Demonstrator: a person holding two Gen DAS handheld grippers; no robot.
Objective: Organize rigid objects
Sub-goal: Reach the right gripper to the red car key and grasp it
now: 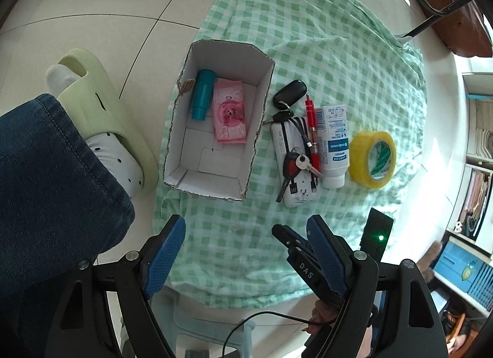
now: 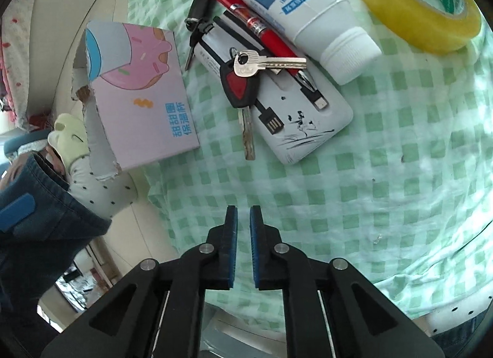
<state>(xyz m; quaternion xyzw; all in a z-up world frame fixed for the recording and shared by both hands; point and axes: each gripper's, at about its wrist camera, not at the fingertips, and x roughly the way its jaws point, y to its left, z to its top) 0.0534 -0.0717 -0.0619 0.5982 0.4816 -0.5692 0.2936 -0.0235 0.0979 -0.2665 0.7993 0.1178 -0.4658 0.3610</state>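
An open cardboard box (image 1: pixel 215 185) stands on the green checked cloth (image 1: pixel 308 34) and holds a teal tube (image 1: pixel 202 94) and a pink tissue pack (image 1: pixel 230 111). To its right lie a white power bank (image 1: pixel 297 191), a red key fob with keys (image 1: pixel 292 164), a black car key (image 1: pixel 291 91), a red pen (image 1: pixel 311 118), a white tube (image 1: pixel 334 142) and a yellow tape roll (image 1: pixel 372 154). My left gripper (image 1: pixel 246 235) is open and empty, above the cloth's near part. My right gripper (image 2: pixel 243 219) is nearly shut and empty, short of the power bank (image 2: pixel 308 111) and keys (image 2: pixel 246 65).
A person's denim leg (image 1: pixel 46 173) and a pale green slipper (image 1: pixel 101 111) are left of the box on the tiled floor. A chair leg (image 1: pixel 431 13) and shelves (image 1: pixel 474 173) are at the right. The box's pink side (image 2: pixel 144 96) is left of the keys.
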